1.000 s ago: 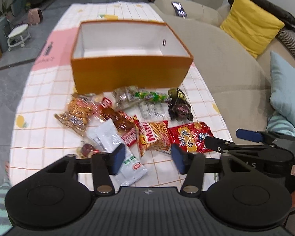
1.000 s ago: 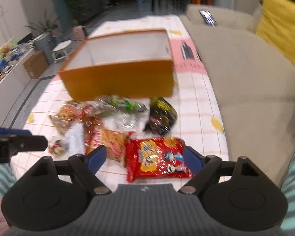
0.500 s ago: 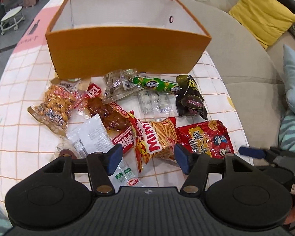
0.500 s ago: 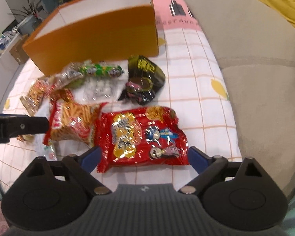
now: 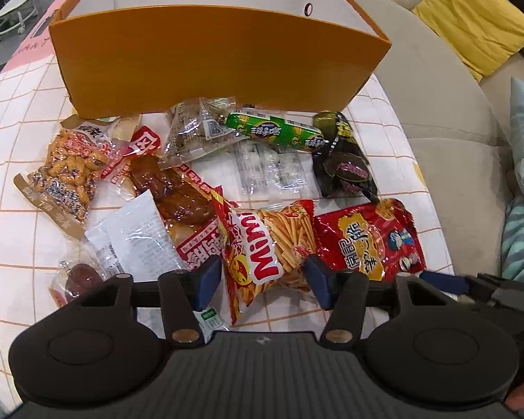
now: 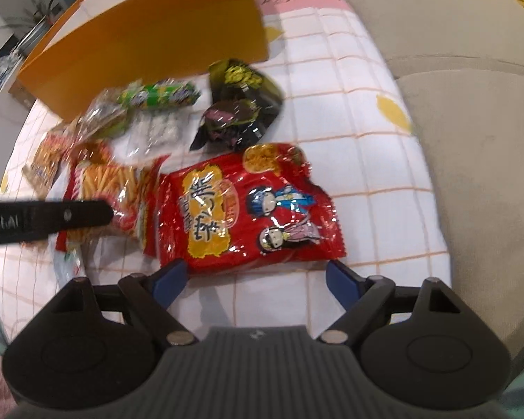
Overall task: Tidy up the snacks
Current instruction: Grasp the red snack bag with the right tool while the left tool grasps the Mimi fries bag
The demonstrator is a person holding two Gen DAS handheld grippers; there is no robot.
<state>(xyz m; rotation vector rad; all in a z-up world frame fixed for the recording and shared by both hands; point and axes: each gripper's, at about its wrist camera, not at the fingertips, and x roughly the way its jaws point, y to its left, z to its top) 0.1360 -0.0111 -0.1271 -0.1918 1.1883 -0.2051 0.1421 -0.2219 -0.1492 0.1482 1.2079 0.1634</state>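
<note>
Several snack packs lie on the checked tablecloth in front of an open orange box [image 5: 209,59]. My left gripper [image 5: 262,281] is open, its fingers either side of the near end of the Mimi fries bag [image 5: 272,241]. My right gripper [image 6: 255,279] is open, just short of the near edge of a red cartoon snack bag [image 6: 248,206], which also shows in the left wrist view [image 5: 370,241]. A black pack [image 5: 346,167], a green sausage [image 5: 276,129], a peanut pack [image 5: 66,174] and a white sachet [image 5: 136,237] lie around.
The orange box also shows in the right wrist view [image 6: 150,42] at the back. A beige sofa [image 5: 447,111] with a yellow cushion [image 5: 475,17] borders the table on the right. The table's near edge is just below both grippers.
Both grippers have moved forward and down towards the snacks. The left now straddles the fries bag. The right has closed in on the red bag.
</note>
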